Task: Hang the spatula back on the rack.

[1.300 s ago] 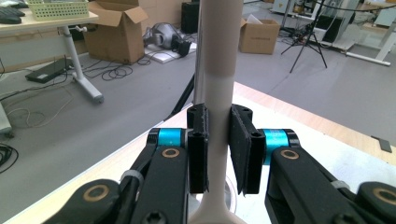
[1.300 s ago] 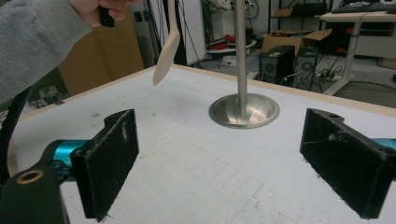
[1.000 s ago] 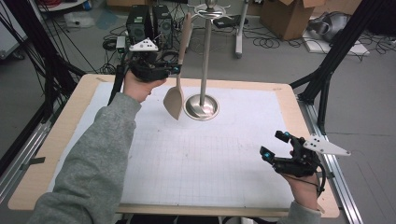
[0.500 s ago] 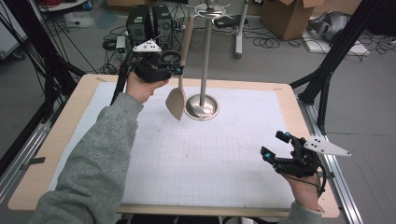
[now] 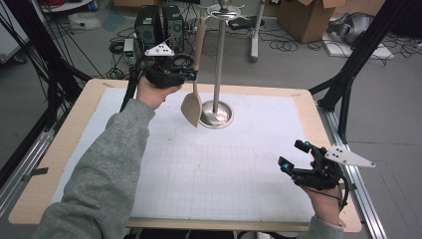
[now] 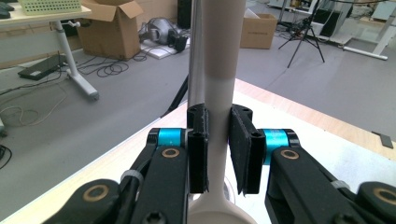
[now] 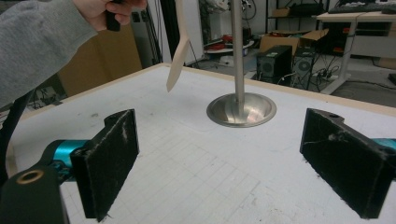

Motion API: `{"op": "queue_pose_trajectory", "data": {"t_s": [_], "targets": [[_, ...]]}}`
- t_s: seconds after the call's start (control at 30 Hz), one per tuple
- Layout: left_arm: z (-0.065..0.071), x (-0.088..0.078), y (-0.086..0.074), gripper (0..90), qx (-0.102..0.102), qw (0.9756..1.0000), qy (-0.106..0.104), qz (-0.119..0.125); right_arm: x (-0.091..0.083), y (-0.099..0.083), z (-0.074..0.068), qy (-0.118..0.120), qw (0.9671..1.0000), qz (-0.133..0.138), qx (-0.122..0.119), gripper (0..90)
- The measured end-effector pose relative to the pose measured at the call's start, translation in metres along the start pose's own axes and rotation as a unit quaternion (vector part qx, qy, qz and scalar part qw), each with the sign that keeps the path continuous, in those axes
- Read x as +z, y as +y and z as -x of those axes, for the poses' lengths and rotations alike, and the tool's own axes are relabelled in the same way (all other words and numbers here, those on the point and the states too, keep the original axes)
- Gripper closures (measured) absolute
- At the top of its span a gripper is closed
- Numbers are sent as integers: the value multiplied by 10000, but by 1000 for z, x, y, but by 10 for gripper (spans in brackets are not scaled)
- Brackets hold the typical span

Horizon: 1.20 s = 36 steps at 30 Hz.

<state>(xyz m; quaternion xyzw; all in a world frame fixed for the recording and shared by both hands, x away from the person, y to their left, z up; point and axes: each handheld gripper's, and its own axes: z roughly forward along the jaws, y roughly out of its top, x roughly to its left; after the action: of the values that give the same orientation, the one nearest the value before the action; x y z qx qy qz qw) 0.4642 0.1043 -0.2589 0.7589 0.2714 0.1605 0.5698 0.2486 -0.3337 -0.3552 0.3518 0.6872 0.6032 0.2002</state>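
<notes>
A beige spatula [image 5: 191, 106] hangs upright, blade down, just left of a metal stand [image 5: 217, 64] with hooks at its top. My left gripper [image 5: 193, 75] is shut on the spatula's handle about halfway up; in the left gripper view the handle [image 6: 222, 56] runs up between the pressed pads [image 6: 197, 154]. Its top end reaches up near the stand's hooks; I cannot tell if it touches one. My right gripper [image 5: 292, 154] stands open near the table's front right, nothing between its pads [image 7: 112, 158]. From there I see the spatula [image 7: 176, 65] and the stand's round base [image 7: 241, 109] ahead.
A white gridded mat [image 5: 214, 169] covers the wooden table [image 5: 74, 144]. Black frame struts [image 5: 348, 84] rise at the table's right and left. Boxes, cables and computer cases lie on the floor beyond the far edge.
</notes>
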Motion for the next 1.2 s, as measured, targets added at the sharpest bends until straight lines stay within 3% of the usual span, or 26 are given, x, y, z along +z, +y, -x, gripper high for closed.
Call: {"op": "queue_pose_trajectory", "data": {"t_s": [0.5, 0.67, 0.87, 1.1, 1.2], "targets": [[2, 7, -1, 765, -68, 9999, -59, 58, 0, 0, 0, 7, 10000, -7, -20, 106], [2, 3, 4, 687, -80, 9996, 3, 271, 0, 0, -1, 11, 10000, -34, 2, 106], [0, -3, 4, 561, -137, 9995, 75, 275, -1, 0, -1, 6, 10000, -8, -16, 106], [3, -11, 0, 456, -8, 9994, 62, 341, -2, 1, -2, -9, 10000, 12, -42, 106], [1, -15, -4, 453, -17, 9993, 99, 353, -1, 0, -2, -2, 10000, -10, -20, 106]]}}
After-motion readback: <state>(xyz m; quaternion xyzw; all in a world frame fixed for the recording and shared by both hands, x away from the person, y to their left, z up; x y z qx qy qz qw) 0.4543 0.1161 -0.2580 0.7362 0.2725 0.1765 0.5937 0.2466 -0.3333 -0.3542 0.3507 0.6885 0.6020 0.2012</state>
